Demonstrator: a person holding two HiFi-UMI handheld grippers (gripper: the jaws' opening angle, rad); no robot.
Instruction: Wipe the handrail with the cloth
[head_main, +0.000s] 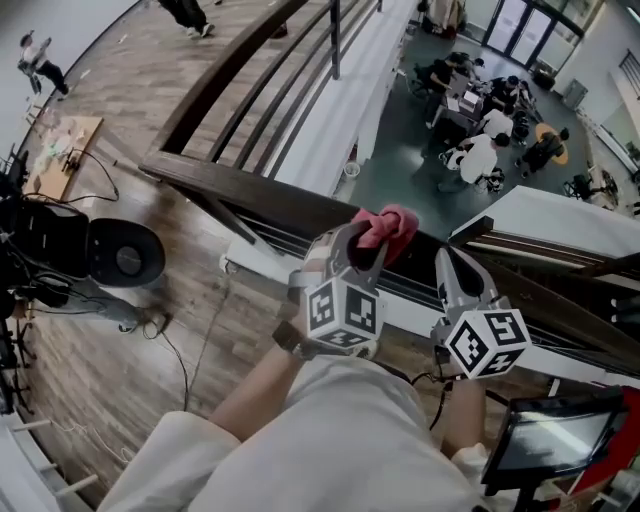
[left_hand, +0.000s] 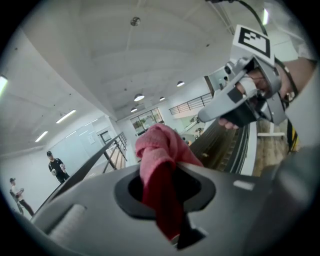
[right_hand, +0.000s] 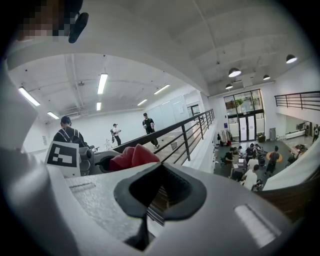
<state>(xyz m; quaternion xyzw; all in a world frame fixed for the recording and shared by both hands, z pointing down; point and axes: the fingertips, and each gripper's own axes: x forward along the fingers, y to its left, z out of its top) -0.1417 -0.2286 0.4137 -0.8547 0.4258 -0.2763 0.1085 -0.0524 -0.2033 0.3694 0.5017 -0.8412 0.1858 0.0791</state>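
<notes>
Left gripper: clenched on a bunched pink-red fabric cloth; the folds bulge out past the jaw tips, and a tail hangs back through the jaw opening.
Right gripper: jaws drawn together with nothing between them, held just beside the left gripper on its right.
Cloth position: ahead of the left gripper's tips, over the long dark brown wooden handrail; no view settles whether it is touching the rail or just above it.
Handrail: runs crosswise under and ahead of both grippers, then on to each side.
Done so far: the cloth is grasped and brought to the rail.
Left to do: probably most of the wiping. The rail surface shows no mark separating wiped from unwiped stretches, so progress along it cannot be read.
Next need (judgement): press the cloth flat to the rail top and draw it lengthwise.
</notes>
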